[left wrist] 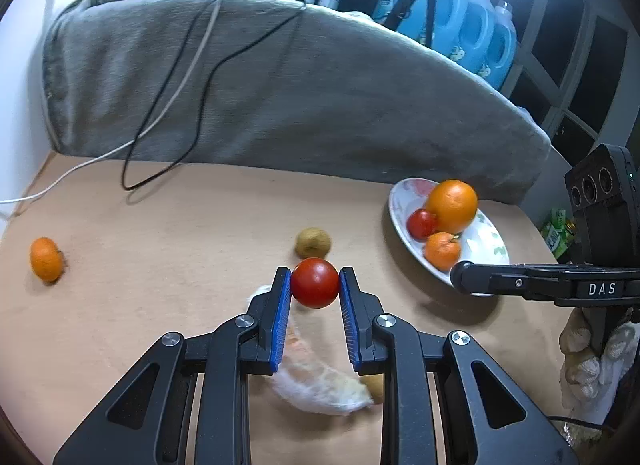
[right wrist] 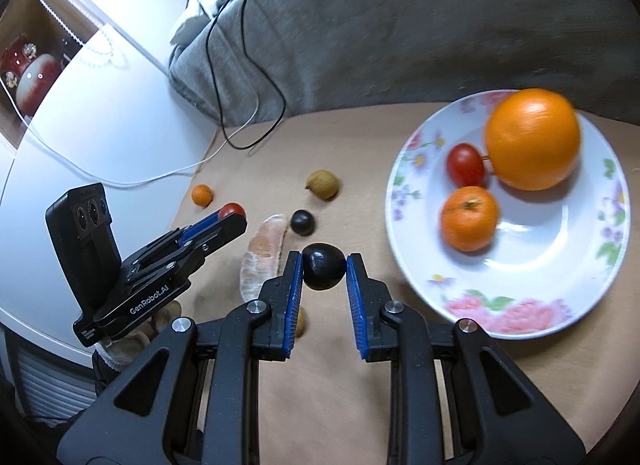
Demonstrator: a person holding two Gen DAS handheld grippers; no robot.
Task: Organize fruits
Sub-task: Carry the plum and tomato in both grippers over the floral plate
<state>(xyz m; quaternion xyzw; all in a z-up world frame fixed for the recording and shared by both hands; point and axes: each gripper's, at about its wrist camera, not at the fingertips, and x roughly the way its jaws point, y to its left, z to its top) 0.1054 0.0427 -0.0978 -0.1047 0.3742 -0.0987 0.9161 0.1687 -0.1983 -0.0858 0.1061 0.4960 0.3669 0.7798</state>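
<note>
Both wrist views, close, downward (sharing plate).

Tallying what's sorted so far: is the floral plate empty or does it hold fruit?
Holds fruit: the plate carries a big orange, a small orange and a tomato.

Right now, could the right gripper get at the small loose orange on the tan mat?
Probably not yet. The right gripper is shut on a dark round fruit, and the left gripper with its red tomato sits before the small orange.
</note>
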